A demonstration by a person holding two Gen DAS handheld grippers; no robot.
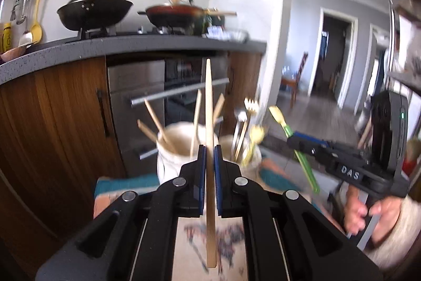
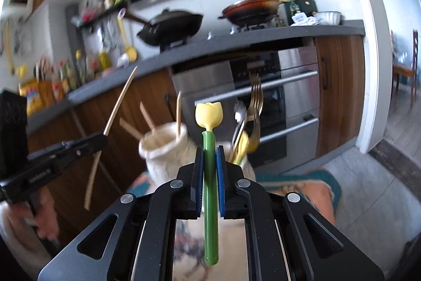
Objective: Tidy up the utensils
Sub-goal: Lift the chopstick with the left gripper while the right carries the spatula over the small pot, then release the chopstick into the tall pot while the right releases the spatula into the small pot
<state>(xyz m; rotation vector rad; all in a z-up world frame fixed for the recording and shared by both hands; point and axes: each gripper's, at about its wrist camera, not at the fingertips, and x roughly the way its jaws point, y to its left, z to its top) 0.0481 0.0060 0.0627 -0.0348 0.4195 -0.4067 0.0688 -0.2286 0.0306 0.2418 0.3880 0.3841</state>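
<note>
Grey kitchen counter (image 1: 131,44) behind, left tool (image 1: 210,149) clamping chopstick (image 1: 209,102), right tool (image 2: 209,149) clamping green-handled utensil (image 2: 209,162).

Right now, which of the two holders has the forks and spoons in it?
The right holder, behind the right gripper; the white jar to its left holds only wooden chopsticks.

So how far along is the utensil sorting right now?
Partly done: several chopsticks stand in the cream jar, forks and spoons in the second holder. In hand: the left tool grips a chopstick, the right tool a tulip-topped green utensil. Both remain to be dropped in.
</note>
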